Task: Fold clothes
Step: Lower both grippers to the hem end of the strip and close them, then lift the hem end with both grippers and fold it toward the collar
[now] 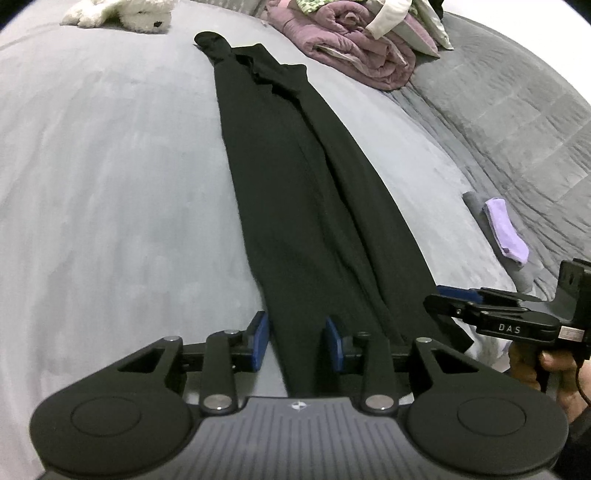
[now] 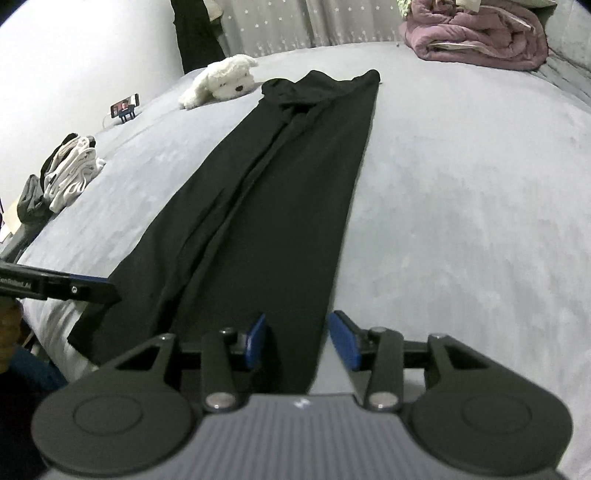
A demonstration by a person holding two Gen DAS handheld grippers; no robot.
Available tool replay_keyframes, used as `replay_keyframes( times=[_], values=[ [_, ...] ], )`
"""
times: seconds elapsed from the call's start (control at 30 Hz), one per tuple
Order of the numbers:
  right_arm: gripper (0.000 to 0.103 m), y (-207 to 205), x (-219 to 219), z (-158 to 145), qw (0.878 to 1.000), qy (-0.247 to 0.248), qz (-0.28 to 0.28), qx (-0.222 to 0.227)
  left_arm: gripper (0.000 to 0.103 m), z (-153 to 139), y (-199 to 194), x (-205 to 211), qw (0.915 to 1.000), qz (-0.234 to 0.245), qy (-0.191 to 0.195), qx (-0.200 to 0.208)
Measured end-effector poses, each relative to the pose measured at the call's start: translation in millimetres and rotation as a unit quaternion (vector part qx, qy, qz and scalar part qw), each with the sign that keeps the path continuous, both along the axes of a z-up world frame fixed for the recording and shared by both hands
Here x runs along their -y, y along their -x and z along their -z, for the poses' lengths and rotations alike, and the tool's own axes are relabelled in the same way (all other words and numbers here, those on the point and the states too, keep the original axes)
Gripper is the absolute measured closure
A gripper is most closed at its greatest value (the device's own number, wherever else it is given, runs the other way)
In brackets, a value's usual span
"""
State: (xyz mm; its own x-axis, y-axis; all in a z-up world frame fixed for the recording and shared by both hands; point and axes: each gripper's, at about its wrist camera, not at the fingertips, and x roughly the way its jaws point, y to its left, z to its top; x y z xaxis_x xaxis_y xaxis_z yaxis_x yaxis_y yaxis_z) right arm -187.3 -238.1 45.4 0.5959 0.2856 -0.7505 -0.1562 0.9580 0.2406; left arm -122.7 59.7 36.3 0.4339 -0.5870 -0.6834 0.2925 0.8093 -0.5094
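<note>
Both your grippers sit at the near end of long black trousers laid out on the bed.

Your left gripper [image 1: 295, 341] has its blue pads spread apart, with the near left part of the black trousers [image 1: 295, 192] lying between them. Your right gripper [image 2: 301, 341] is also spread, its pads straddling the near right edge of the cloth; neither tool pinches anything. The trousers run straight away from you, folded lengthwise into a narrow strip, with a rumpled far end. They rest on a grey bed cover [image 2: 461, 206]. Far left lies a white plush toy [image 2: 225, 81], far right a rolled pink blanket [image 2: 476, 35]. At the left edge sit folded white clothes [image 2: 70, 170]; near the right edge lies a purple cloth [image 1: 506, 232].
</note>
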Motion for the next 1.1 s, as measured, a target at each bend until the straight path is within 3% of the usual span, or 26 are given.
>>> replay_keyframes(
  times=[0.27, 0.33, 0.4, 0.43, 0.5, 0.6, 0.9, 1.1],
  values=[
    [0.06, 12, 17, 7, 0.996, -0.079, 0.027, -0.033, 0.063, 3, 6, 2, 0.9995, -0.006, 0.027, -0.014],
    [0.06, 15, 22, 9, 0.994, -0.098, 0.033, -0.041, 0.066, 2, 8, 9, 0.9998, 0.01, 0.015, -0.006],
    [0.064, 18, 26, 11, 0.991, -0.118, 0.04, -0.049, 0.092, 0, 12, 20, 0.9993, 0.028, -0.02, 0.011],
    [0.068, 19, 28, 12, 0.989, -0.127, 0.043, -0.053, 0.093, 0, 12, 22, 0.9992, 0.03, -0.025, 0.011],
    [0.088, 21, 33, 14, 0.987, -0.142, 0.053, -0.06, 0.099, 1, 11, 21, 0.9996, 0.024, -0.018, 0.002],
    [0.095, 22, 37, 16, 0.983, -0.161, 0.065, -0.061, 0.103, -2, 12, 19, 0.9997, 0.018, -0.014, 0.001],
    [0.096, 49, 33, 6, 0.982, -0.171, 0.071, -0.026, 0.103, -13, 26, 12, 0.9998, 0.007, -0.006, 0.015],
    [0.096, 71, 31, 2, 0.982, -0.171, 0.076, -0.017, 0.103, -14, 41, 11, 0.9993, 0.023, -0.023, 0.018]
  ],
)
